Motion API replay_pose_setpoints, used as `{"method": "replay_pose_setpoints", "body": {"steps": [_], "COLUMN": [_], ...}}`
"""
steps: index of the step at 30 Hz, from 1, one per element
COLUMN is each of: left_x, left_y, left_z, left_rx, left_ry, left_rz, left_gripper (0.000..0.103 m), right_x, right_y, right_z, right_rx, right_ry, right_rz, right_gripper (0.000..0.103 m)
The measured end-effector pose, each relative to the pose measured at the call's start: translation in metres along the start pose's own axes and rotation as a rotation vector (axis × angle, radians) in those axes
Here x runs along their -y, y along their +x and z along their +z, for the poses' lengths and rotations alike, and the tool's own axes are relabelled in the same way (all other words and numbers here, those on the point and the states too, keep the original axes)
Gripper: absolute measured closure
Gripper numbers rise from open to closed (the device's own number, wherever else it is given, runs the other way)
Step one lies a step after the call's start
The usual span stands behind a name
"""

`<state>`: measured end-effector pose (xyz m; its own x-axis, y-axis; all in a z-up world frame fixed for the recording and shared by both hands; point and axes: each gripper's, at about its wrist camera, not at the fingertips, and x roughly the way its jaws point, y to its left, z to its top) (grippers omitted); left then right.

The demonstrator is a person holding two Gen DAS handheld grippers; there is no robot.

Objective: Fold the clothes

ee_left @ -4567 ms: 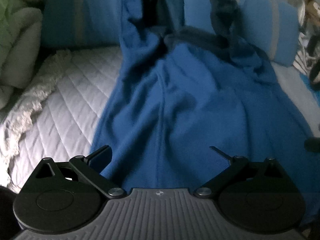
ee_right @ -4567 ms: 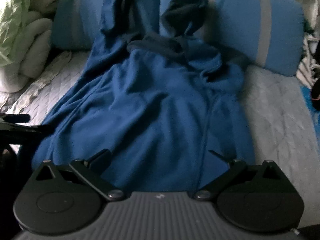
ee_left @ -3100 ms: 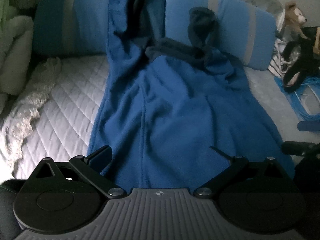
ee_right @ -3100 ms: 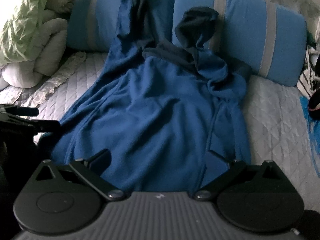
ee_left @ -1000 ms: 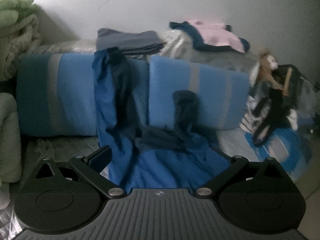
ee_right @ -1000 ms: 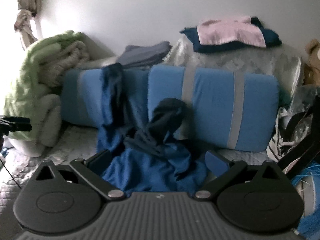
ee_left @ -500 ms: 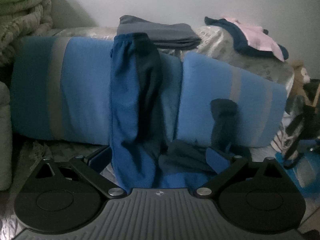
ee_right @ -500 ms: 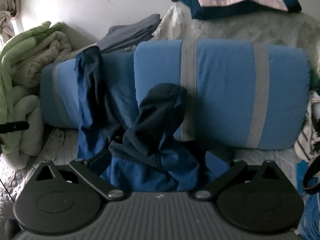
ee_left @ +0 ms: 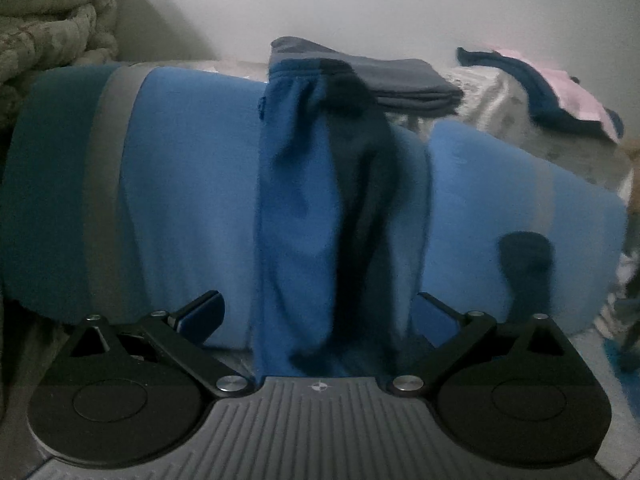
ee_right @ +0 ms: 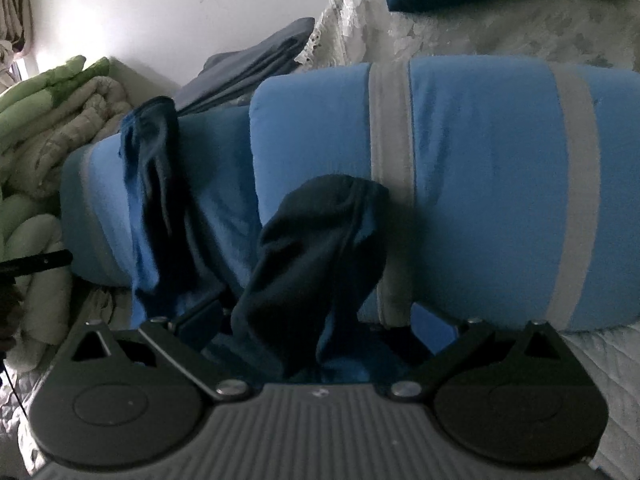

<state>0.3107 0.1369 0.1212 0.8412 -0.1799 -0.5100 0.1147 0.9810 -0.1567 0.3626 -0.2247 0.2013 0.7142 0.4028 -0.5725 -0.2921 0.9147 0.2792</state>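
Note:
A blue fleece garment lies on the bed with its top end against the pillows. In the left wrist view one blue sleeve (ee_left: pixel 296 200) with a dark navy lining (ee_left: pixel 360 200) hangs up over a pillow. It passes between the wide-apart fingers of my left gripper (ee_left: pixel 316 300), which is open and close to it. In the right wrist view the garment's dark navy end (ee_right: pixel 320 248) leans on a pillow, straight ahead of my open right gripper (ee_right: pixel 316 312). The draped sleeve (ee_right: pixel 148 200) is to its left. The garment's body is hidden below both grippers.
Two blue pillows with grey stripes (ee_left: pixel 180 200) (ee_right: pixel 480 180) stand against the wall. Behind them lie folded grey clothes (ee_left: pixel 400 80) and a pink and navy pile (ee_left: pixel 560 104). A green and beige blanket heap (ee_right: pixel 48 100) sits at the left. Quilted bedding (ee_right: pixel 600 360) shows at the right.
Both grippers have travelled from the garment's lower edge up to its top end at the pillows. The sleeve and the dark end now fill the views. Both stayed open.

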Motion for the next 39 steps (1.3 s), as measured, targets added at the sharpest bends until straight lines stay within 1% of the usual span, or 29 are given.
{"method": "replay_pose_setpoints", "body": {"steps": [5,7,9,12,14,15,16,17,18,19,20,21,22,24,26,27,30,32,35,37,39], "left_x": [-0.022,-0.027,-0.033,-0.041,-0.047,-0.05,-0.052,-0.054,-0.054,-0.053,-0.053,-0.052,-0.051,-0.05,-0.057,-0.062,-0.076,-0.087,-0.108,-0.123,-0.142], "left_y": [0.039,0.054,0.068,0.086,0.098,0.103,0.109,0.114,0.116,0.118,0.12,0.118,0.116,0.103,0.084,0.073,0.024,-0.012,-0.067,-0.094,-0.111], "left_z": [0.005,0.007,0.009,0.011,0.013,0.013,0.014,0.015,0.016,0.017,0.018,0.019,0.02,0.021,0.022,0.022,0.016,0.005,-0.019,-0.04,-0.065], "left_rx": [0.022,0.029,0.032,0.034,0.029,0.023,0.012,-0.001,-0.011,-0.02,-0.03,-0.031,-0.03,-0.011,0.02,0.035,0.091,0.128,0.172,0.185,0.153], "left_ry": [-0.062,-0.073,-0.082,-0.105,-0.131,-0.148,-0.164,-0.179,-0.189,-0.198,-0.207,-0.208,-0.207,-0.2,-0.22,-0.232,-0.236,-0.229,-0.217,-0.216,-0.252], "left_rz": [-0.025,-0.028,-0.006,0.016,0.012,0.001,-0.013,-0.028,-0.025,-0.018,-0.011,-0.014,-0.019,0.022,0.061,0.065,0.147,0.222,0.342,0.439,0.521], "left_gripper": [0.001,0.001,0.002,0.011,0.014,0.014,0.021,0.027,0.041,0.062,0.082,0.089,0.095,0.096,0.096,0.096,0.096,0.096,0.096,0.096,0.096], "right_x": [0.018,0.024,0.031,0.038,0.043,0.046,0.048,0.051,0.053,0.055,0.057,0.057,0.056,0.054,0.054,0.056,0.065,0.077,0.106,0.128,0.149], "right_y": [0.042,0.057,0.072,0.093,0.104,0.109,0.113,0.117,0.12,0.123,0.124,0.123,0.12,0.106,0.089,0.076,0.034,-0.002,-0.06,-0.095,-0.117], "right_z": [0.005,0.007,0.009,0.011,0.011,0.011,0.01,0.009,0.009,0.008,0.008,0.009,0.009,0.011,0.012,0.013,0.014,0.01,-0.006,-0.022,-0.04], "right_rx": [0.014,0.016,0.018,0.018,0.014,0.012,0.009,0.003,-0.003,-0.01,-0.015,-0.014,-0.004,0.024,0.05,0.065,0.111,0.14,0.18,0.204,0.205], "right_ry": [0.072,0.105,0.137,0.164,0.185,0.196,0.206,0.223,0.241,0.259,0.278,0.286,0.283,0.25,0.226,0.218,0.196,0.198,0.246,0.286,0.33], "right_rz": [0.016,0.023,0.029,0.033,0.033,0.033,0.039,0.049,0.06,0.071,0.077,0.072,0.059,0.029,-0.005,-0.028,-0.105,-0.167,-0.263,-0.337,-0.398], "right_gripper": [0.0,0.0,0.0,0.001,0.004,0.009,0.019,0.025,0.043,0.066,0.078,0.09,0.092,0.095,0.095,0.095,0.095,0.095,0.095,0.096,0.096]}}
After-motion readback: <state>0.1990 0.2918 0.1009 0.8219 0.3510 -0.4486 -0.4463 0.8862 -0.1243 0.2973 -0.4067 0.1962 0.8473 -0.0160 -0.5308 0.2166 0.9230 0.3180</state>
